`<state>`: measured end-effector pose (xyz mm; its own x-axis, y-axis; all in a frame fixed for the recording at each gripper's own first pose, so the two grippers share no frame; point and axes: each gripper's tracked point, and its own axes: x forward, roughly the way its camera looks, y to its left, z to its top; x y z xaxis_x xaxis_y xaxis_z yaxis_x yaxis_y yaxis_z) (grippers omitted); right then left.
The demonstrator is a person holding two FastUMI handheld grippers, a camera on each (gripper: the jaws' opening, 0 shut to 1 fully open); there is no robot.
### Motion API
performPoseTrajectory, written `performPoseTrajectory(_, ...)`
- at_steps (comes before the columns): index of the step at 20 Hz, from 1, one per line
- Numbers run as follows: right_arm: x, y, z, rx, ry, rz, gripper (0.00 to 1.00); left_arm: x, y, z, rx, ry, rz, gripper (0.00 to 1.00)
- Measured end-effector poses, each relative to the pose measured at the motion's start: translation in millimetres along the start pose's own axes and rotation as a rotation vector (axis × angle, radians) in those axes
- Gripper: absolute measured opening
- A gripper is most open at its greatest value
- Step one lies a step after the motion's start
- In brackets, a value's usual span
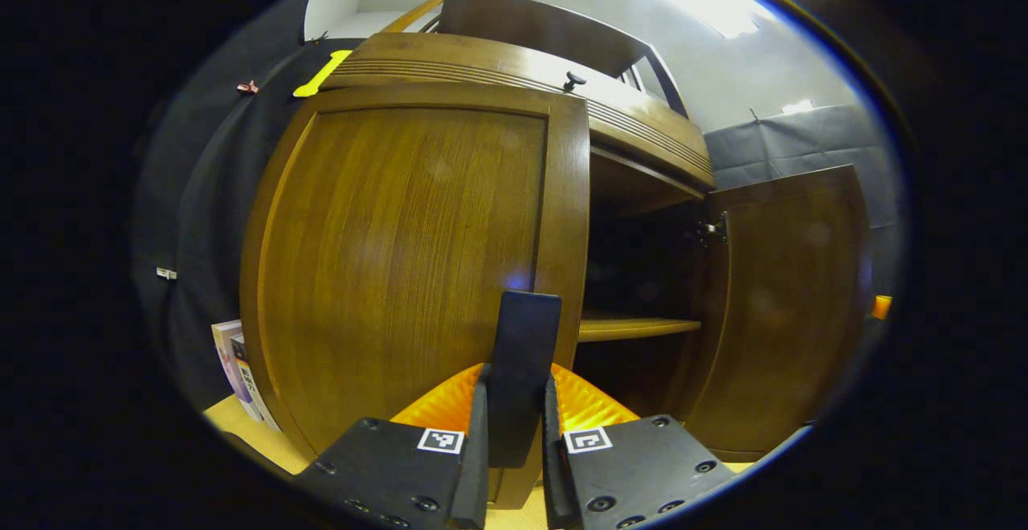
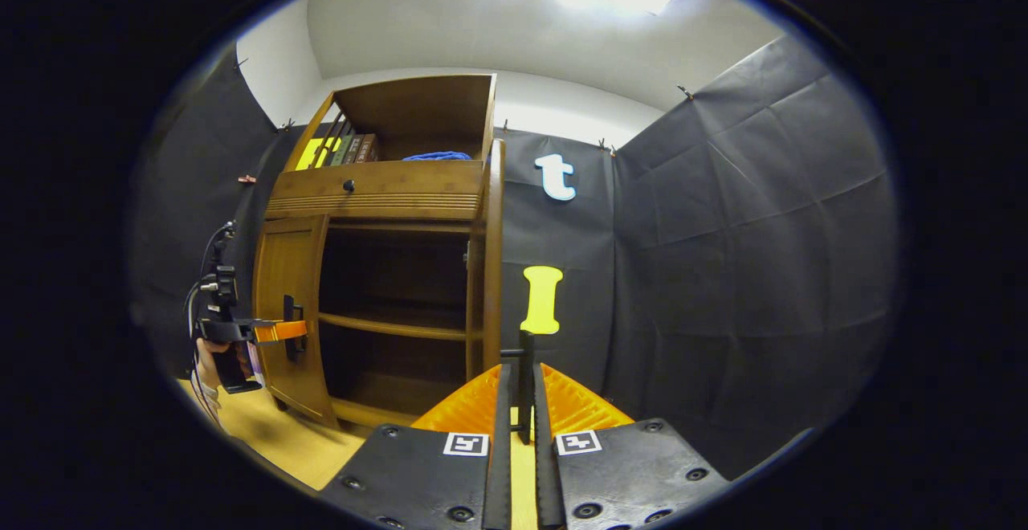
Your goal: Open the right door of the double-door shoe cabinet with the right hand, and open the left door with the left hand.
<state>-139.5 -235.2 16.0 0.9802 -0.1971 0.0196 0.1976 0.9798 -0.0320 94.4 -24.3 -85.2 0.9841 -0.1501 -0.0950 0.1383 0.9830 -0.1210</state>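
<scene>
No word, brand or number could be read. The colourful printed books [image 1: 237,369] leaning beside the brown wooden shoe cabinet [image 1: 418,257] perhaps bore lettering, too small and blurred to make out.

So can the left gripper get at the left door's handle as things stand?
Probably yes: the left gripper looks already shut on the left door's handle, nothing between, and the right door is swung well clear.

This is a recording booth set up like a home corner: black cloth walls [image 2: 747,217] pinned under a white ceiling [image 2: 482,32], a wooden shoe cabinet [image 2: 377,193] on a pale floor [image 2: 273,434], and perhaps books [image 2: 337,151] on top.
</scene>
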Motion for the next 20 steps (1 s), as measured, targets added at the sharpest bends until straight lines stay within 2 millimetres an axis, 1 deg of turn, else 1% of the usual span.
performPoseTrajectory(1,0.0,4.3,-1.7,-0.006,0.009,0.006,0.16,-6.9,0.5,1.1,-0.013,0.005,-0.011,0.31)
performPoseTrajectory(2,-0.4,9.1,-2.9,-0.014,0.015,0.013,0.23,-9.0,-0.8,2.5,-0.023,0.009,-0.022,0.31)
performPoseTrajectory(3,1.0,15.1,-2.6,-0.023,0.019,0.022,0.16,-11.1,-1.6,5.1,-0.025,0.012,-0.03,0.31)
performPoseTrajectory(6,5.7,33.0,-0.3,-0.042,0.013,0.062,0.17,-18.4,-2.2,13.0,-0.023,0.018,-0.04,0.31)
performPoseTrajectory(7,7.7,40.0,-1.8,-0.041,0.016,0.078,0.18,-20.7,-2.7,15.5,-0.024,0.019,-0.044,0.31)
performPoseTrajectory(8,12.8,46.4,-3.7,-0.035,0.025,0.094,0.2,-27.3,-1.3,15.2,-0.028,0.02,-0.051,0.31)
performPoseTrajectory(11,20.5,73.2,-18.6,-0.014,0.065,0.152,0.19,-44.0,1.6,19.2,-0.045,0.023,-0.069,0.31)
performPoseTrajectory(13,23.2,88.2,-28.8,-0.007,0.089,0.188,0.19,-63.2,10.0,18.2,-0.049,0.023,-0.073,0.31)
performPoseTrajectory(14,28.2,96.5,-32.7,-0.005,0.095,0.204,0.28,-75.3,13.5,17.5,-0.047,0.02,-0.07,0.31)
performPoseTrajectory(15,30.7,105.2,-35.3,0.003,0.098,0.221,0.36,-82.6,15.5,20.0,-0.044,0.019,-0.064,0.31)
performPoseTrajectory(16,33.2,113.2,-35.8,0.01,0.098,0.231,0.36,-93.7,18.9,17.4,-0.04,0.016,-0.054,0.31)
performPoseTrajectory(20,43.5,139.6,-36.0,0.0,0.072,0.267,0.96,-115.9,34.3,23.1,-0.017,0.022,-0.028,0.31)
